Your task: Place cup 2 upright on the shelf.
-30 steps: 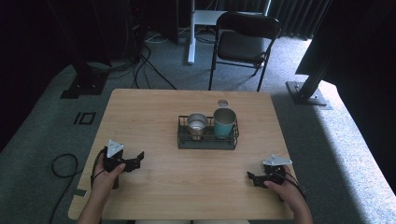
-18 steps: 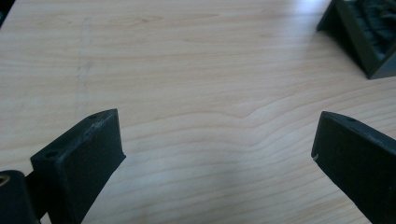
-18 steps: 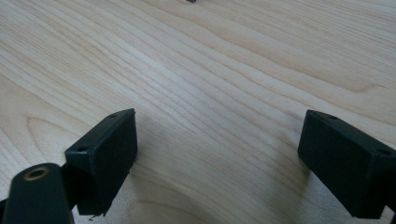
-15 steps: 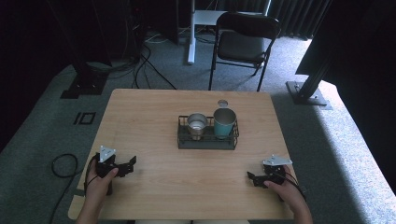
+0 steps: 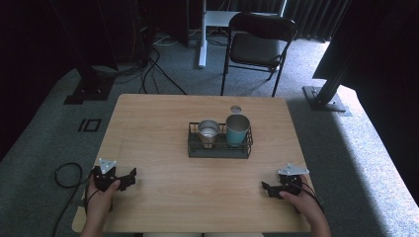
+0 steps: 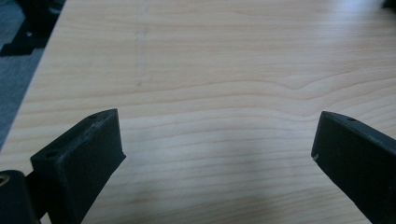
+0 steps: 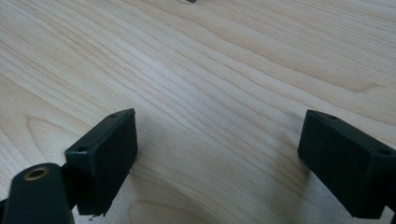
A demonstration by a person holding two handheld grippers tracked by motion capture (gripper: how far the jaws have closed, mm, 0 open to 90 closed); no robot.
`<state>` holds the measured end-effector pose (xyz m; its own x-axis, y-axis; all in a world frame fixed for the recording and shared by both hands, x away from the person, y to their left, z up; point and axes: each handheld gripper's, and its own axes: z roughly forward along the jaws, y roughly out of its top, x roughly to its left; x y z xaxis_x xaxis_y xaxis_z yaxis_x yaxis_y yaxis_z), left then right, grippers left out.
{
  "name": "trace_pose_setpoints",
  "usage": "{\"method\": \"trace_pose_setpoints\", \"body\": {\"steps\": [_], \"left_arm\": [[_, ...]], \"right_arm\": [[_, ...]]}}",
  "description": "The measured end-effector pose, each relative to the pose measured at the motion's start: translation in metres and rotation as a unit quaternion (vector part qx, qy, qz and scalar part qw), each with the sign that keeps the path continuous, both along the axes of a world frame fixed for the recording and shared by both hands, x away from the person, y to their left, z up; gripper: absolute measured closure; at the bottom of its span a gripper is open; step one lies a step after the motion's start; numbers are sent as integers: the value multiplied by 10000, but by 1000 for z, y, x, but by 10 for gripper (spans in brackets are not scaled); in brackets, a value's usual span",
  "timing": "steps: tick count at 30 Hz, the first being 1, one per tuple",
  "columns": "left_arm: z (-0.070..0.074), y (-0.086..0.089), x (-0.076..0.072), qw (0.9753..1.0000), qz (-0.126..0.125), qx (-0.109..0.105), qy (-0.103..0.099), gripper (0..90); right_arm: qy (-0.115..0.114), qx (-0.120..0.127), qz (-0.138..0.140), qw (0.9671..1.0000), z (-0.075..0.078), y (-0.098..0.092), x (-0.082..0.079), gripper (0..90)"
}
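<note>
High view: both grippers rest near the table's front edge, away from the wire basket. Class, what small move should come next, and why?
Probably the right gripper should advance toward the tall teal cup in the black wire basket. Its jaws are open and empty, and that cup stands on the basket's right, nearer to it than to the left gripper.

Looks like a lab or studio set up for recording: plain wooden table (image 5: 158,123) standing alone on grey carpet (image 5: 54,133), black curtains (image 5: 321,15) at the back, dark metal stands with floor plates (image 5: 323,96), loose cables (image 5: 148,74) trailing across the floor, one folding chair (image 5: 259,47).
</note>
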<state>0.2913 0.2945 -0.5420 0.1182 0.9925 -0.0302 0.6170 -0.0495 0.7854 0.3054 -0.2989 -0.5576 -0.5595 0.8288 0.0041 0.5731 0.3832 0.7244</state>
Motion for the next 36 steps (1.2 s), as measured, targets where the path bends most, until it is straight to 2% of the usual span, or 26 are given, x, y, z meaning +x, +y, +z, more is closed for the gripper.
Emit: {"method": "trace_pose_setpoints", "body": {"steps": [4,10,12,14,17,21,24,26,29,31,36], "left_arm": [[-1,6,-1,9998,194,-49,78,27],[-4,13,-2,9991,359,-138,165,27],[-5,12,-2,9991,386,-65,170,27],[-6,12,-2,9989,412,-92,196,27],[-8,13,-1,9986,435,-12,302,27],[-11,13,0,9981,494,-75,372,27],[-12,11,0,9975,526,40,472,27],[-12,12,1,9965,601,39,578,27],[-13,12,1,9961,570,99,664,27],[-13,12,2,9959,524,217,700,27],[-13,12,2,9969,325,220,682,27]], "right_arm": [[0,0,0,10000,0,0,0,115],[0,-1,0,10000,0,0,0,115],[0,2,-1,10000,0,0,0,115],[1,0,0,10000,0,0,0,115],[1,-2,0,10000,0,0,0,115],[0,-1,0,10000,0,0,0,115],[0,0,0,10000,0,0,0,115],[0,-1,1,10000,0,0,0,115],[0,1,0,10000,0,0,0,115],[0,-1,1,10000,0,0,0,115],[0,0,1,10000,0,0,0,115]]}}
